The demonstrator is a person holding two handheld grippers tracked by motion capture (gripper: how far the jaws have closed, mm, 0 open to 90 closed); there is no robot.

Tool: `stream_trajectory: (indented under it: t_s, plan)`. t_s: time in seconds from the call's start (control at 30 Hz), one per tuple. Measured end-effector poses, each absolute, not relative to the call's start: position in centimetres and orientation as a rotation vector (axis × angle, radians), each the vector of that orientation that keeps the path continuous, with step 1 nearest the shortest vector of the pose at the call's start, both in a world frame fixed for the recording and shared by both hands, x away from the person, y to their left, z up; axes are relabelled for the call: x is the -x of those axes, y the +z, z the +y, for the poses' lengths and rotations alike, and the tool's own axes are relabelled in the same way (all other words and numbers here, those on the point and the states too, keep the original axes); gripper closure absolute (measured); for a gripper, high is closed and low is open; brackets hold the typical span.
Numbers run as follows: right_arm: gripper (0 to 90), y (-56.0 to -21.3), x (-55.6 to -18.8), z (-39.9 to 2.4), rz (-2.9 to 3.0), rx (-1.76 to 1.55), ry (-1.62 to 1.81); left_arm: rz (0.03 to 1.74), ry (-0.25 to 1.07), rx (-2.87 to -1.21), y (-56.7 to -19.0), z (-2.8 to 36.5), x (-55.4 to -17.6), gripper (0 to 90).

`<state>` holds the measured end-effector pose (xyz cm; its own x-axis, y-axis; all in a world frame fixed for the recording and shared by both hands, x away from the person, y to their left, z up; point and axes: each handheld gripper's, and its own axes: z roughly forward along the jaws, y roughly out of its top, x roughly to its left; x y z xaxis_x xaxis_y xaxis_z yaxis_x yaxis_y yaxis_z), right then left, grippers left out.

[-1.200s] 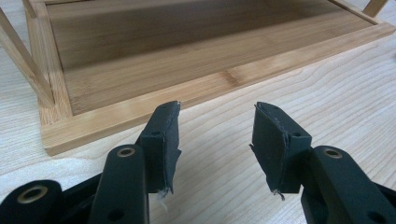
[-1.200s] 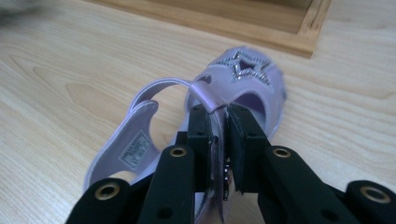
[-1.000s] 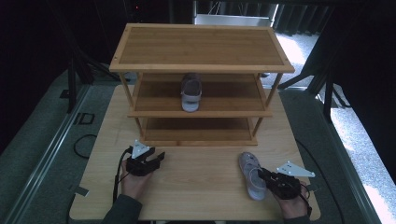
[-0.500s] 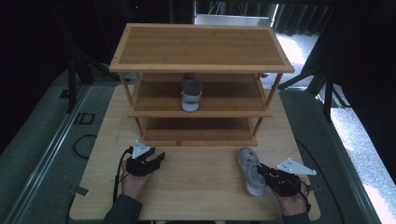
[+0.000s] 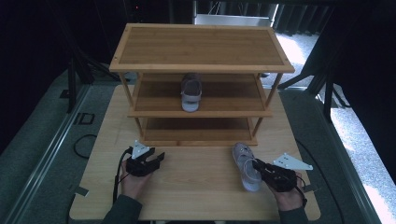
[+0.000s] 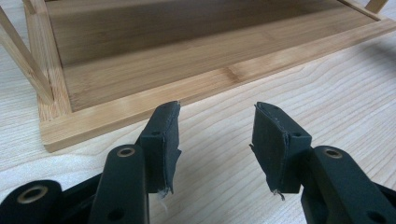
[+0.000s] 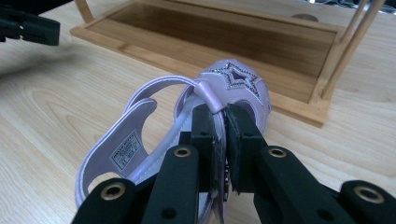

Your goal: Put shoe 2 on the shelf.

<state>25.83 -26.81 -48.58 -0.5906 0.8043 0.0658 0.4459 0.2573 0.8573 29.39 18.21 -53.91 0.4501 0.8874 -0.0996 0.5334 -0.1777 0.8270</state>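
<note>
A lilac sandal (image 5: 244, 163) with a glittery star on its toe (image 7: 236, 77) lies on the wooden table, toe toward the rack. My right gripper (image 5: 256, 164) is shut on the sandal's side wall, just behind the strap (image 7: 219, 115). A matching sandal (image 5: 190, 93) stands on the middle shelf of the three-tier bamboo rack (image 5: 201, 67). At the left front of the table my left gripper (image 5: 158, 157) rests open, with nothing between its pads (image 6: 215, 140), facing the rack's bottom shelf (image 6: 140, 88).
The rack's bottom shelf (image 5: 198, 128) and top board (image 5: 201, 46) are bare. The table (image 5: 196, 186) has open wood between the two grippers. Dark floor and stands surround the table. The left gripper's tip (image 7: 28, 25) shows far off in the right gripper view.
The right gripper has crept slightly forward toward the rack with the sandal in its jaws. The left gripper has stayed put.
</note>
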Motion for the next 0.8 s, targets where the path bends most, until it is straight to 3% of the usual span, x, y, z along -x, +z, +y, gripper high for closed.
stream_trajectory:
  t_s: [0.8]
  plan:
    - [82.6,-45.4,-27.5,-25.5,2.184,-1.016,1.364,1.205,0.523,-1.848,-53.9,18.2,-29.4,51.9]
